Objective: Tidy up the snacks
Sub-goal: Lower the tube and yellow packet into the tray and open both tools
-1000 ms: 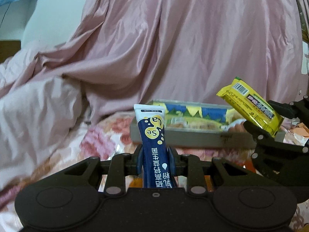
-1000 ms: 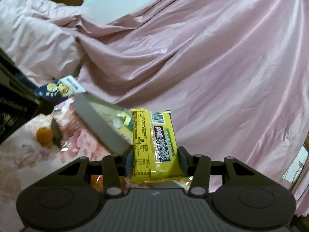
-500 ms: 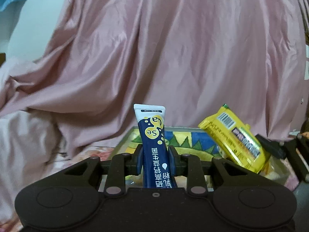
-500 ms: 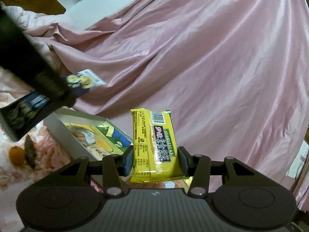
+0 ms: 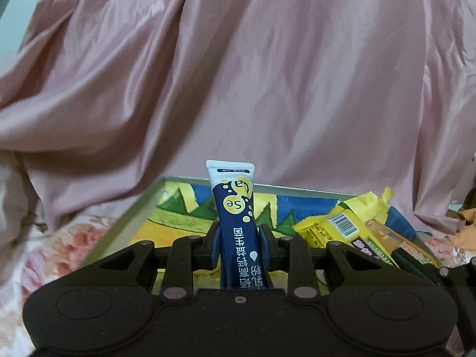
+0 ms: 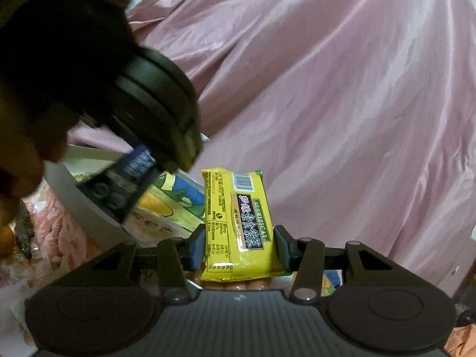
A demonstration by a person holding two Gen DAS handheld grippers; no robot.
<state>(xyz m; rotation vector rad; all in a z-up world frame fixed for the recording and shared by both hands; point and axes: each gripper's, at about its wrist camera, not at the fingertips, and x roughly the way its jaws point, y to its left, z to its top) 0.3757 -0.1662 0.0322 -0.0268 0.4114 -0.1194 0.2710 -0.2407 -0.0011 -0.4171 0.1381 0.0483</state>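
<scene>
Navy-and-white plastic fills your near view: your left gripper (image 5: pixel 239 245) is clamped tight on a slim blue sachet (image 5: pixel 236 223), standing upright between the pads. Your right gripper (image 6: pixel 239 245) stands about half closed, its pads pressed on the two long edges of a yellow snack pack (image 6: pixel 238 223), barcode end up.

Both snacks hang above the near edge of the grey box (image 5: pixel 125 226), neither yet set down. Just beyond, the box's bottom shows a blue, yellow and green printed picture, mostly bare on the left. At its right end lie other yellow wrappers (image 5: pixel 372 205), so some sorting looks done. By these views, two releases are left for what you hold. Whether more snacks wait elsewhere cannot be told.

In the right wrist view your left gripper's dark body crosses the upper left, with a hand (image 6: pixel 17 148) behind it.

Beneath the box is a floral pink spread (image 5: pixel 68 238), apparently a bed. A small orange fruit (image 6: pixel 6 239) sits on it at far left. Farthest back, a shiny pink sheet (image 5: pixel 267 74) hangs in folds across the whole background, a sliver of pale wall (image 5: pixel 12 3) showing at the upper left.
</scene>
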